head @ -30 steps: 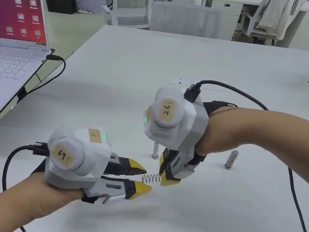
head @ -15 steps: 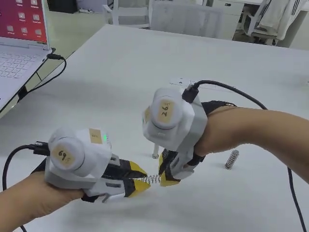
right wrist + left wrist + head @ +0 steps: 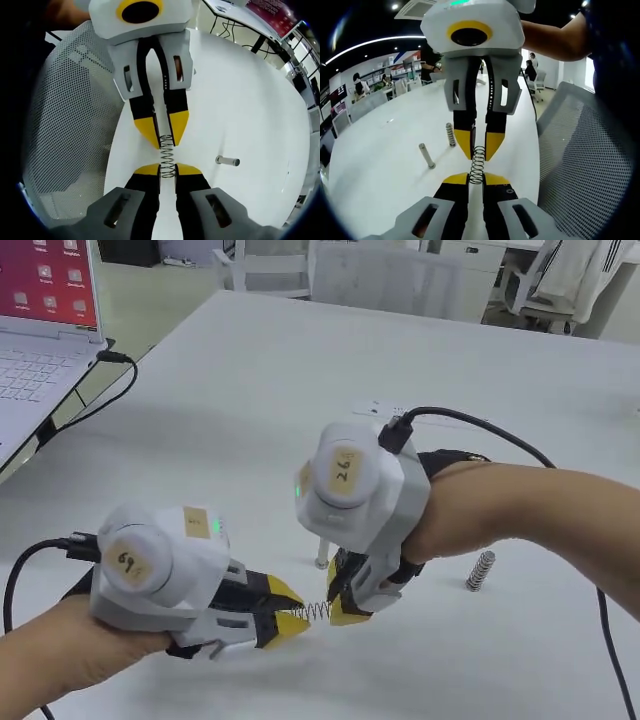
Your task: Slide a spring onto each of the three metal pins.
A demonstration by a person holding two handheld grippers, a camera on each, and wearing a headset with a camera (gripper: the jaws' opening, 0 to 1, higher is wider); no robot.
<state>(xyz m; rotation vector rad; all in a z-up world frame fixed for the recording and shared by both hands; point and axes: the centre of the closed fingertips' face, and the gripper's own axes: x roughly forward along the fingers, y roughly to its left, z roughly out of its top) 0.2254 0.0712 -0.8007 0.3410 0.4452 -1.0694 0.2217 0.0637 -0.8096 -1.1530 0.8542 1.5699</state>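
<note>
A thin wire spring (image 3: pixel 317 611) hangs level just above the white table (image 3: pixel 250 410), stretched between my two grippers. My left gripper (image 3: pixel 287 613), at the lower left of the head view, is shut on the spring's left end. My right gripper (image 3: pixel 340 606) points down and is shut on the other end. The left gripper view has the spring (image 3: pixel 477 163) running from my left gripper (image 3: pixel 476 178) up to the right gripper (image 3: pixel 479 144). A bare metal pin (image 3: pixel 426 155) stands upright on the table, and further back a pin wearing a spring (image 3: pixel 481 570) also stands upright.
An open laptop (image 3: pixel 40 330) sits at the table's far left edge, with a black cable (image 3: pixel 100 405) trailing from it. A white power strip (image 3: pixel 385 410) lies beyond the right gripper. Chairs stand past the far edge. A black cable (image 3: pixel 480 430) runs over the right forearm.
My left gripper's jaws, open a second ago, have shut on the free end of the spring that the right gripper was holding. The grippers have otherwise barely moved.
</note>
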